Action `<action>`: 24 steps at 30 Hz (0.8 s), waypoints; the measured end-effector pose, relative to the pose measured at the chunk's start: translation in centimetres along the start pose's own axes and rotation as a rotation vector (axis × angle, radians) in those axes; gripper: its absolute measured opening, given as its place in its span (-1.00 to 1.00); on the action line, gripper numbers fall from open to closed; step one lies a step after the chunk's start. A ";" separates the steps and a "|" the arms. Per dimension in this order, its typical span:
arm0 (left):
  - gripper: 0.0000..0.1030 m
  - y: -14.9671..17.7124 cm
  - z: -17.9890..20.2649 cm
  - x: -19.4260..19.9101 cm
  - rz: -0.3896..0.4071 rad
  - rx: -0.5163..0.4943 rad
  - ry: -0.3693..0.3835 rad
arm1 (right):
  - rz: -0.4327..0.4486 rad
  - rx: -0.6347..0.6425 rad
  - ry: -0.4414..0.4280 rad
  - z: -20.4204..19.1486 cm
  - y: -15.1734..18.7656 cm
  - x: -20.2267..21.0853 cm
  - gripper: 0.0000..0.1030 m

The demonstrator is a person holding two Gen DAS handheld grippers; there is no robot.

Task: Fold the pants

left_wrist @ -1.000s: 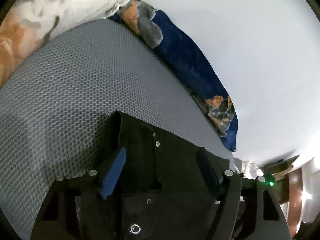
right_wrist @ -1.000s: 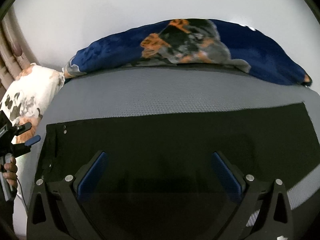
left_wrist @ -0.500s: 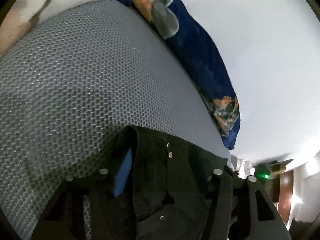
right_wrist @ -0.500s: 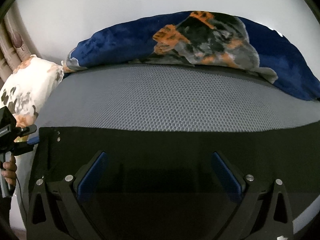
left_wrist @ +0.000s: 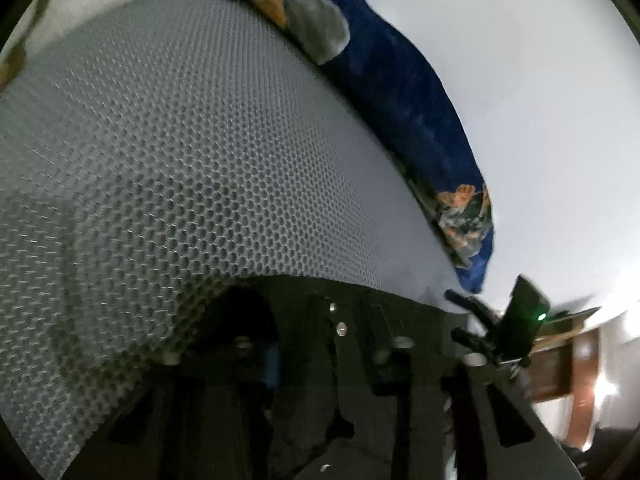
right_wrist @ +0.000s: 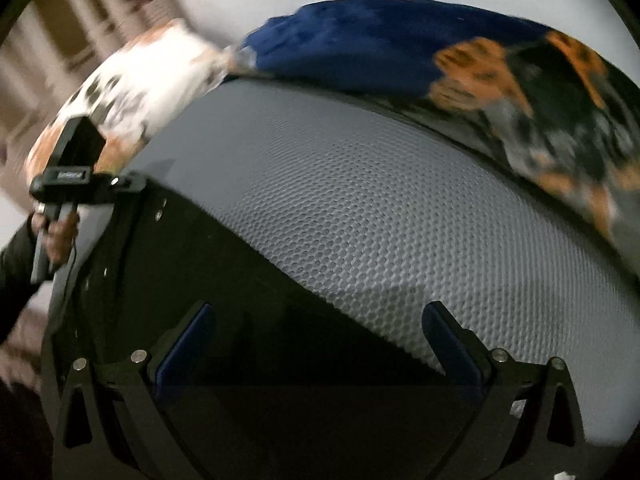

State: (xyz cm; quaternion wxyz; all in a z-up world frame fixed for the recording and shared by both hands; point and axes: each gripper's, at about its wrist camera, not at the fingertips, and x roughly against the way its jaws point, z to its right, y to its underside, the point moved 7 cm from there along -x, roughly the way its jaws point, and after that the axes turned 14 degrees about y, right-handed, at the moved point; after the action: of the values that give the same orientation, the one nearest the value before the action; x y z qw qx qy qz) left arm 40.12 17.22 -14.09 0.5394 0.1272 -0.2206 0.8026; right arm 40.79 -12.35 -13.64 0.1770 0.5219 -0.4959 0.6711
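left wrist view: the black pants [left_wrist: 320, 360] are being shown lying on the grey honeycomb mattress [left_wrist: 180, 168], and the left gripper [left_wrist: 332, 356] is being pressed into the waistband; its jaws are too dark and blurred for their state to be told. the blue blanket [left_wrist: 400, 92] is being seen along the far edge. in the right wrist view, the right gripper [right_wrist: 316, 344] is being held with jaws wide apart over the pants' edge, and a patterned pillow [right_wrist: 144, 88] is being shown more fully.
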 end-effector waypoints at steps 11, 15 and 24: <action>-0.85 2.8 8.5 4.6 0.127 -0.223 0.111 | -0.104 0.193 -0.190 -0.7 -0.1 -1.3 0.67; -0.85 3.8 9.4 7.0 0.138 -0.244 0.115 | -0.155 0.266 -0.238 -0.5 1.1 -1.6 0.41; -0.85 4.4 10.8 6.5 0.143 -0.263 0.070 | -0.195 0.310 -0.234 2.7 3.9 -0.7 -0.31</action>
State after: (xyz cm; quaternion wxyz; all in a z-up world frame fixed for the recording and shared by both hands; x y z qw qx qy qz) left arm 33.18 15.73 -2.76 0.5003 0.0114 -0.3131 0.8072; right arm 39.52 -16.17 -16.18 0.1002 0.6627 -0.3511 0.6538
